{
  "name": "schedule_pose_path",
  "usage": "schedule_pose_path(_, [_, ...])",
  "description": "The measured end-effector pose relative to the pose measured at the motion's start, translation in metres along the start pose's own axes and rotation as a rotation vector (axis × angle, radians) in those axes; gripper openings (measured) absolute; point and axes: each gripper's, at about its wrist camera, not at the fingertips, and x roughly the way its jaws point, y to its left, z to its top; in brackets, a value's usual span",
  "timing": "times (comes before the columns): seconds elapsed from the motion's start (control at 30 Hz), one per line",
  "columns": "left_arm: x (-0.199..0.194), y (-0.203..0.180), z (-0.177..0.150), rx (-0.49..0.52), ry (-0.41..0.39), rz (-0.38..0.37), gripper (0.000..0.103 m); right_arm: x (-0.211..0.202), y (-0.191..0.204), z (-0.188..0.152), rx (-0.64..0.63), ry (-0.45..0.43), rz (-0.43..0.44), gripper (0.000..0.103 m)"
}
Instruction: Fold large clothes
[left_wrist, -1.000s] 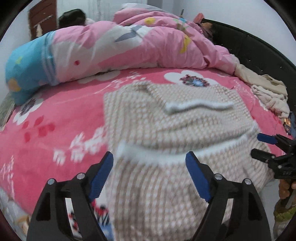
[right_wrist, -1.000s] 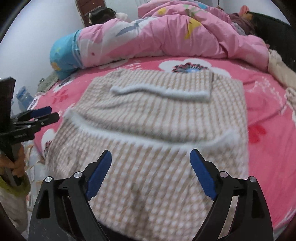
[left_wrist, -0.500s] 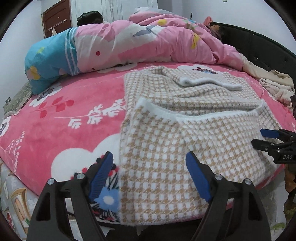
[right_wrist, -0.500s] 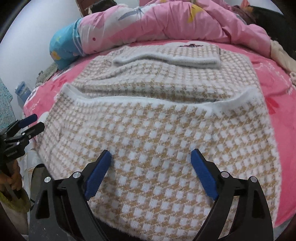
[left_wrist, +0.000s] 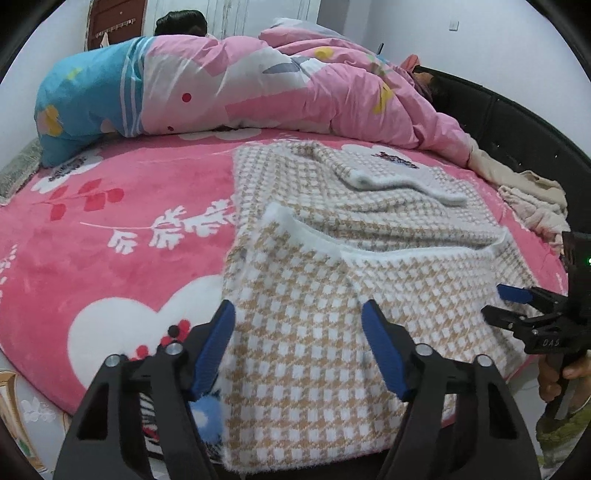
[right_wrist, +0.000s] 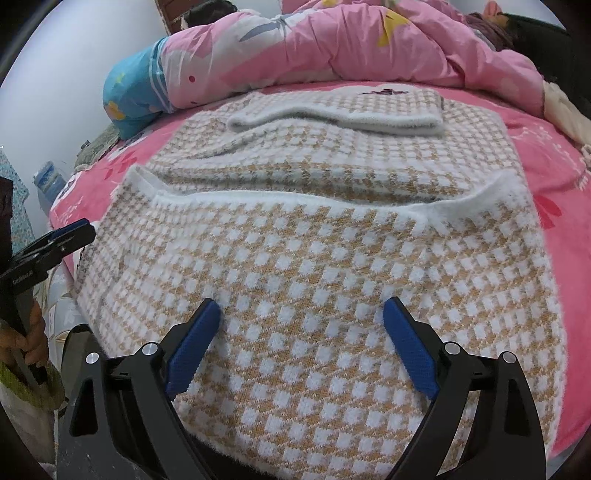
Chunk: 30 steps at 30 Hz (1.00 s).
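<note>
A beige-and-white houndstooth knit garment (left_wrist: 406, 280) lies part-folded on the bed, its white-trimmed lower part doubled over toward the far end and its near hem hanging at the bed's edge. My left gripper (left_wrist: 297, 310) hovers over the garment's near left corner. Its jaws are closing, with fabric under the gap and the pads not pressing on it. My right gripper (right_wrist: 301, 304) stands wide open just above the garment (right_wrist: 295, 240) near the hem, holding nothing. Each gripper shows in the other's view: the right gripper (left_wrist: 496, 301) and the left gripper (right_wrist: 86, 232).
A pink floral bed cover (left_wrist: 110, 229) lies under the garment. A bulky pink and blue quilt (left_wrist: 258, 92) fills the far side, with a person's dark hair (left_wrist: 181, 24) behind it. Cream clothes (left_wrist: 532, 199) pile up at the right by the black headboard (left_wrist: 517, 122).
Both grippers have come down and in toward the garment's near hem, which now looks larger and sharper. The left jaws have narrowed a little. The garment has not moved.
</note>
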Motion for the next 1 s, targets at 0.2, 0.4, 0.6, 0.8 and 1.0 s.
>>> schedule_pose_path(0.2, [0.015,0.009,0.007,-0.021,0.018,-0.020,0.061,0.001,0.001,0.000,0.002,0.000,-0.003,0.087])
schedule_pose_path(0.4, [0.037,0.019,0.022,-0.038,0.039,-0.063,0.056,0.001,0.001,0.000,-0.002,0.001,-0.006,0.087])
schedule_pose_path(0.6, [0.031,0.021,0.029,-0.043,0.007,-0.206,0.050,0.001,0.001,0.000,-0.003,0.001,-0.006,0.087])
schedule_pose_path(0.8, [0.065,0.038,0.036,-0.116,0.133,-0.171,0.050,0.001,0.001,0.000,-0.005,0.001,-0.007,0.088])
schedule_pose_path(1.0, [0.056,0.035,0.041,-0.103,0.100,-0.382,0.048,0.002,0.002,0.000,-0.004,0.001,-0.007,0.088])
